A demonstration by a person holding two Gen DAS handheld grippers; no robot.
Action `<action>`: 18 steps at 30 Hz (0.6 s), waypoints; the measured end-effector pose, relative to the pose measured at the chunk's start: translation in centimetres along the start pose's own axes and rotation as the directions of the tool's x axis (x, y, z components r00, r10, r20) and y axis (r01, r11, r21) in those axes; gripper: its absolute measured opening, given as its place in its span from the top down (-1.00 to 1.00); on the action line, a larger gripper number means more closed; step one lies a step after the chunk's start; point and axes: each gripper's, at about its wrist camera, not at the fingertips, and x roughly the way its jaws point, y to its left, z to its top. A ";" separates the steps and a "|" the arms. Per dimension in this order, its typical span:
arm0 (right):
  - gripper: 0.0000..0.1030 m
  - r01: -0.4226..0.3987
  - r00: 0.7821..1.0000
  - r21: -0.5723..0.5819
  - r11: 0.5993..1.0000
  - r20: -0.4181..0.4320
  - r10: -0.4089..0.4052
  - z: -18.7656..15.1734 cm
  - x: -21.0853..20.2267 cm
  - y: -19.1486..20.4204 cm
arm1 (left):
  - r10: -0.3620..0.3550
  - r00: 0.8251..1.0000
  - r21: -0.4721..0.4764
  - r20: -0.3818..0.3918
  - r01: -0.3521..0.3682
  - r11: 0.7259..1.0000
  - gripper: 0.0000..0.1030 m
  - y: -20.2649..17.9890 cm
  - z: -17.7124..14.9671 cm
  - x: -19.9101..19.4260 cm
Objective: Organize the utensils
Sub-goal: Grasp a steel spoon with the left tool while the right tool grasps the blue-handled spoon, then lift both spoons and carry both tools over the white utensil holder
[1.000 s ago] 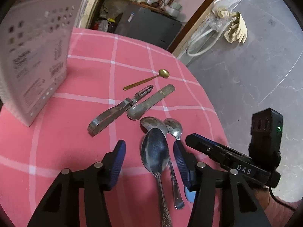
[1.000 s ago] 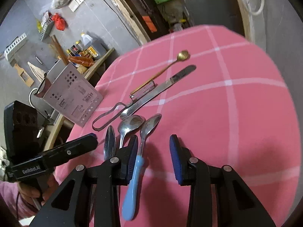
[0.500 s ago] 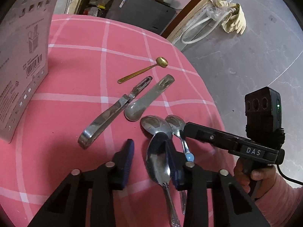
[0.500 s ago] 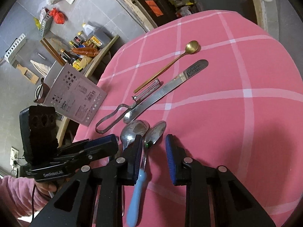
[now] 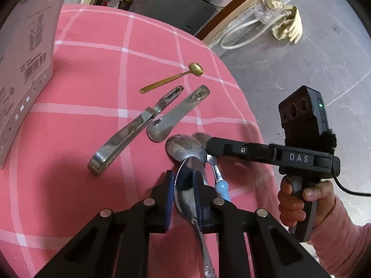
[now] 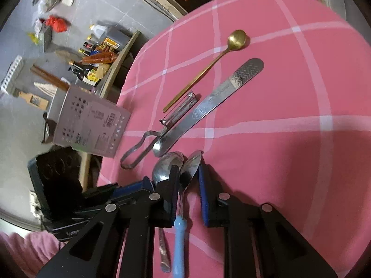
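My left gripper (image 5: 183, 190) is shut on a large steel spoon (image 5: 189, 185), its bowl gripped edgewise between the blue pads. A second steel spoon (image 5: 183, 147) lies just beyond it. My right gripper (image 6: 189, 190) is narrowed around a blue-handled spoon (image 6: 179, 236), with a gap still on its right side. A gold spoon (image 6: 208, 67), a steel peeler (image 6: 162, 129) and a flat steel spatula (image 6: 208, 106) lie farther out on the pink checked tablecloth (image 6: 289, 92).
A grey perforated utensil box (image 6: 92, 125) stands at the table's left edge; it also shows in the left wrist view (image 5: 20, 69). The table's round edge drops to a grey floor (image 5: 301, 69) on the right. Shelves with bottles (image 6: 97, 53) lie beyond.
My left gripper has closed on the large steel spoon and lifted it. My right gripper has narrowed around the blue-handled spoon and moved forward over it.
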 end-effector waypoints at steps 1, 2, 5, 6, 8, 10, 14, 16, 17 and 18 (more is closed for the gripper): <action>0.73 -0.006 1.000 0.006 1.000 -0.006 0.006 0.1 0.2 0.0 | 0.002 1.000 -0.005 -0.002 -0.002 1.000 0.77 0.0 0.0 -0.1; 0.73 -0.009 1.000 0.005 1.000 -0.009 0.010 0.1 0.4 0.1 | 0.004 1.000 -0.008 -0.002 -0.004 1.000 0.80 0.0 0.0 -0.2; 0.83 -0.026 1.000 0.007 1.000 -0.005 0.026 -0.4 0.8 0.5 | 0.025 1.000 -0.002 0.005 -0.025 1.000 0.92 -0.4 -0.1 -0.8; 0.87 -0.044 0.999 0.018 0.999 -0.002 0.044 -0.6 0.8 0.5 | 0.032 0.999 0.001 0.007 -0.032 0.999 0.93 -0.5 -0.1 -1.0; 0.95 -0.086 0.996 0.050 0.995 0.022 0.085 -1.4 0.5 0.7 | 0.050 0.999 0.008 0.019 -0.050 0.999 0.95 -1.0 -0.1 -1.7; 0.95 -0.080 0.995 0.048 0.996 0.057 0.077 -2.3 -0.2 1.1 | 0.067 0.997 0.024 0.033 -0.067 0.997 0.95 -1.3 -0.2 -2.5; 0.95 -0.086 0.987 0.059 0.995 0.145 0.076 -4.4 -2.1 2.0 | 0.092 0.994 0.044 0.061 -0.094 0.995 0.96 -2.1 -0.6 -4.2; 0.95 -0.066 0.979 0.046 0.997 0.198 0.056 -5.2 -3.5 2.7 | 0.098 0.992 0.045 0.075 -0.101 0.994 0.96 -2.3 -0.6 -5.1; 0.95 -0.059 0.975 0.036 0.998 0.218 0.049 -5.5 -4.0 3.0 | 0.106 0.990 0.049 0.094 -0.111 0.993 0.96 -2.6 -0.7 -5.9; 0.95 -0.058 0.967 0.023 0.998 0.251 0.051 -5.9 -4.8 3.6 | 0.112 0.987 0.056 0.116 -0.119 0.991 0.96 -3.0 -0.6 -6.7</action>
